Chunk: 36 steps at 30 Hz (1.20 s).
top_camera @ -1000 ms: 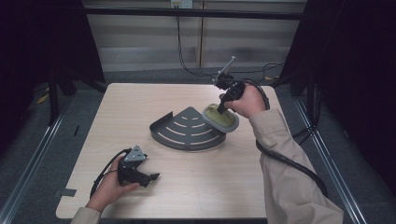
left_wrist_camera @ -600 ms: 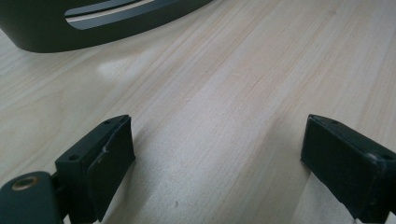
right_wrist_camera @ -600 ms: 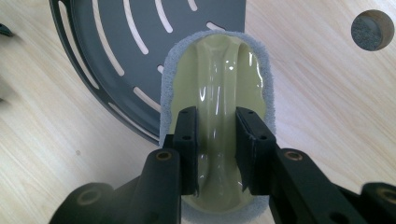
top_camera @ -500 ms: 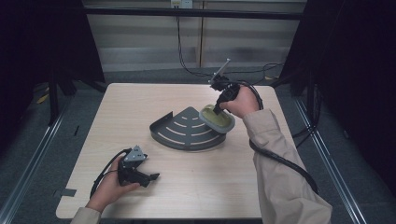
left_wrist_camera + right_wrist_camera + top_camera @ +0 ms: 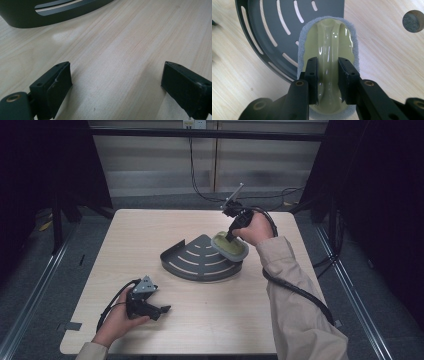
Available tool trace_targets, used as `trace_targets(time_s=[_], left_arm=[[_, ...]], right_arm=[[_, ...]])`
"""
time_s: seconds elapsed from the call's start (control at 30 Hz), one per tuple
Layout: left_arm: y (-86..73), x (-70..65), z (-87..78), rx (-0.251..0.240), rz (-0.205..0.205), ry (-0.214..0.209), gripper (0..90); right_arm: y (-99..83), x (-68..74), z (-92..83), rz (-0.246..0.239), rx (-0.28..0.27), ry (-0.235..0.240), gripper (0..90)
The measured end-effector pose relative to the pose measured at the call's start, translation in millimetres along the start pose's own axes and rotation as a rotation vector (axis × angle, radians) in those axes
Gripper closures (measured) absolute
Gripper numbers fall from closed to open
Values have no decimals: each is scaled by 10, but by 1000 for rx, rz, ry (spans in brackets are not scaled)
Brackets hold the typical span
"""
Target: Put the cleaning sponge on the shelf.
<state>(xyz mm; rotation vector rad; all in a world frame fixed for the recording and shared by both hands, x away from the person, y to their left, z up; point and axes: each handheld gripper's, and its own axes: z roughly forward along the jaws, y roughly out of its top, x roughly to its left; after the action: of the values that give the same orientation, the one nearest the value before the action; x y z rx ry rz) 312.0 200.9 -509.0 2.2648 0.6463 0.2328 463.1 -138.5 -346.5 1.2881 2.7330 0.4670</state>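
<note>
High view: right gripper (image 5: 231,238) clamps the raised handle of a pale green scrubber (image 5: 230,247) with grey pad rim, over the right edge of a dark slotted corner shelf (image 5: 200,260). Right gripper view: 2 jaws pinch the scrubber's glossy ridge (image 5: 327,65); the shelf's slots (image 5: 279,22) lie beyond and left of the jaws, and a round hole in the table (image 5: 413,21) sits far right of them. Left gripper (image 5: 161,310) rests low on the table (image 5: 150,235), jaws wide apart with bare wood between them; the shelf's rim (image 5: 50,12) is well ahead of them. Light wood table, dark curtains, cables behind. Since 1 s ago the right hand (image 5: 257,227) has shifted slightly left, carrying the scrubber further onto the shelf; the left gripper has stayed put.
</note>
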Motion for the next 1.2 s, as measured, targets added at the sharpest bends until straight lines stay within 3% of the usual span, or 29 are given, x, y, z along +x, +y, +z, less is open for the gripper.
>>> trace_targets(time_s=[1.2], left_arm=[[-6, -8, -1, -8, 2, -3, 90]], right_arm=[[137, 53, 479, -16, 37, 17, 712]])
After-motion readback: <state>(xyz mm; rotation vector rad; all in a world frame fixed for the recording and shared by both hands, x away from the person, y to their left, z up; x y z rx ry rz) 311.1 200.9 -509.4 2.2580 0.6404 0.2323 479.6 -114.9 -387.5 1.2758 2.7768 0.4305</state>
